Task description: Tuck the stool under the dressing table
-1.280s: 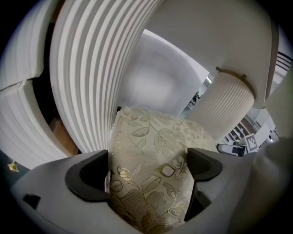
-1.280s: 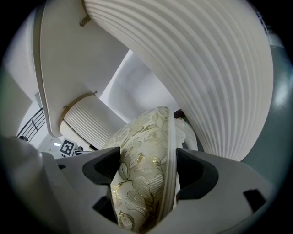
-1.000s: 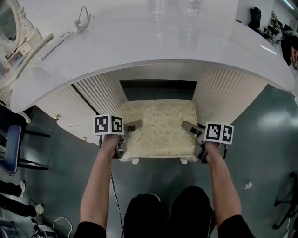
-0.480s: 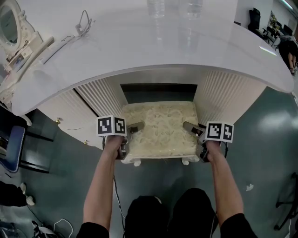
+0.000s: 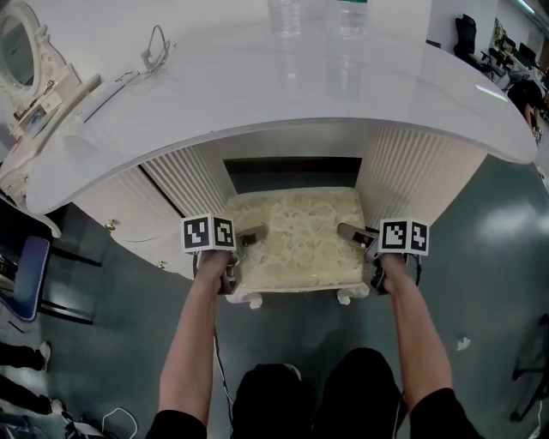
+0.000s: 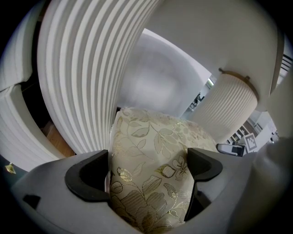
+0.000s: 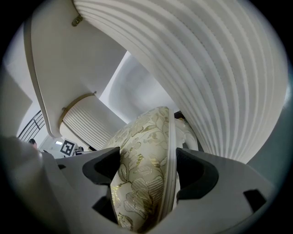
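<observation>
Two-handed stool placement, seen from the head view and both gripper views. The left tongs (image 5: 246,238) are clenched on the left side edge of the cream-and-gold floral brocade stool with a white frame (image 5: 296,240). The left gripper view shows the padded cushion filling the gap between the jaws. The right tongs (image 5: 352,236) grasp the opposite side edge the same way, with the cushion and its white rim pinched between the jaws. The stool thus spans the space between the two tongs. Gripping both sides at the near end probably keeps the seat square and lets it be pushed straight ahead without twisting. Ahead of the tongs, the stool's far edge sits at the mouth of the dark kneehole (image 5: 292,171), under the overhang of the glossy white curved counter (image 5: 214,94). The near edge and two white feet (image 5: 250,300) are out on the grey-green floor (image 5: 480,257). A ribbed white pedestal stands just outside each tongs, left (image 5: 184,176) and right (image 5: 412,167), with little room to either side, so the stool has to stay centred. The tuck appears partly done, and a further forward push seems to be needed. Two clear bottles (image 5: 285,13) and an oval mirror in a white frame (image 5: 17,43) stand on the counter, well beyond the tongs.
</observation>
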